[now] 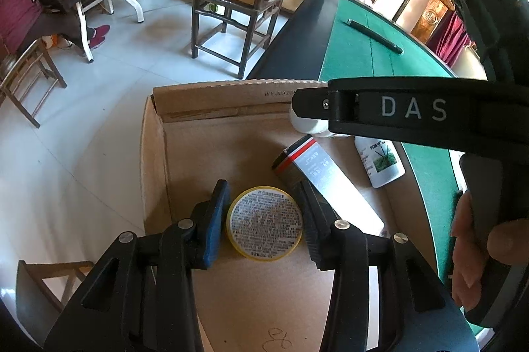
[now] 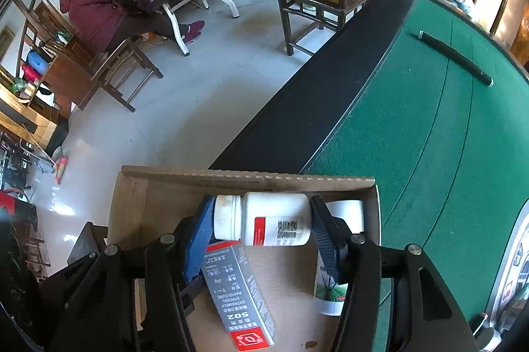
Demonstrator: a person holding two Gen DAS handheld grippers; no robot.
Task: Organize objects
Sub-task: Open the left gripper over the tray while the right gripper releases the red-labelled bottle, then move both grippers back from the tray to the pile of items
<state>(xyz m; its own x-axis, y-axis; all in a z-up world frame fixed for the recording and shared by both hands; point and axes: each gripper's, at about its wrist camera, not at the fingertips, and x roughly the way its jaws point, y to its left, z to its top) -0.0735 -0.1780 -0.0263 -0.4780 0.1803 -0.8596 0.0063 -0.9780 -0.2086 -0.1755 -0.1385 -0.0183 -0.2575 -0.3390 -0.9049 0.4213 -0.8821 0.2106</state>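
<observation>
The cardboard box (image 1: 155, 173) is the largest thing here: an open, shallow tray of brown corrugated board with a matte floor and low walls. It sits at the edge of a table (image 2: 413, 127) covered in green felt with a black padded rim.

Inside the box lies a long grey carton (image 2: 241, 292) with a red end and the printed number 502, flat on the floor of the box. Beside it lies a white plastic bottle with a green plant label (image 1: 380, 160), on its side near the right wall.

The right gripper (image 2: 261, 219) is closed on a white pill bottle (image 2: 264, 218) of smooth plastic with a red and white label; one blue ribbed pad presses on the cap end, the other on the bottom, and the bottle is held sideways above the carton.

The left gripper (image 1: 263, 219) is open, and a round yellow tin (image 1: 264, 223) with a white printed label stands between its pads; whether the pads touch it I cannot tell.

A black pen (image 2: 456, 59), thin and cylindrical, lies on the felt, well apart from the box.
</observation>
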